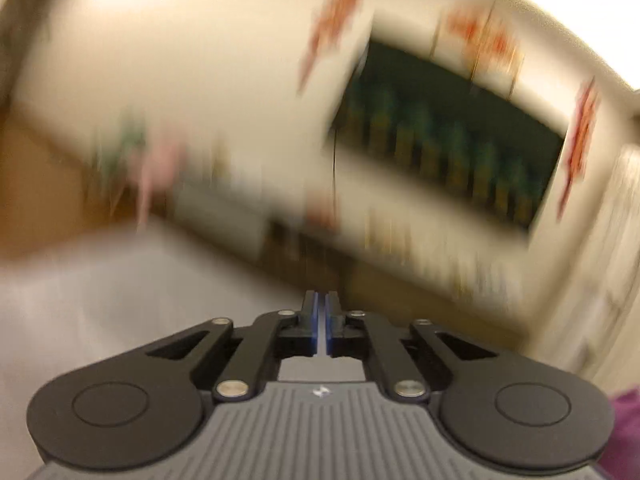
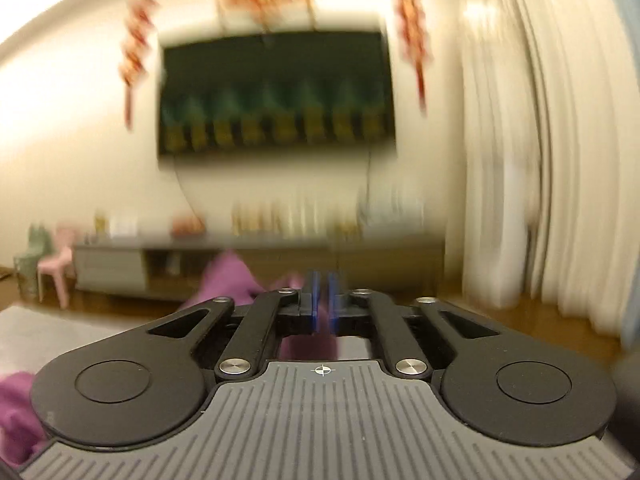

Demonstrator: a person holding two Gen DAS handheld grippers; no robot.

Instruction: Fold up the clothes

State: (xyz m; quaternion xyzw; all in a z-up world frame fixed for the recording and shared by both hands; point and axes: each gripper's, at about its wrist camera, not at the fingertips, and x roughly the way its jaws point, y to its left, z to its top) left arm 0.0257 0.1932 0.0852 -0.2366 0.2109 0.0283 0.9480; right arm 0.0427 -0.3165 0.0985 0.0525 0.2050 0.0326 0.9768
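Observation:
A purple garment (image 2: 230, 276) bunches up just left of my right gripper (image 2: 322, 300) and shows again under its fingers (image 2: 314, 304). The jaws stand almost together, with the cloth seemingly pinched at their tips. More of the same purple cloth lies at the lower left (image 2: 16, 408). In the left wrist view my left gripper (image 1: 322, 322) is shut, with only a thin slit between the blue pads (image 1: 315, 320) and nothing seen in it. It hangs in the air over a pale grey surface (image 1: 92, 288). A bit of purple garment (image 1: 624, 432) shows at the lower right corner.
Both views are blurred by motion. Ahead is a wall with a dark screen (image 2: 276, 96), red hangings (image 2: 136, 48) and a low cabinet (image 2: 168, 264). A small pink chair (image 2: 56, 264) stands at the left, white curtains (image 2: 540, 140) at the right, over a wooden floor (image 2: 520, 328).

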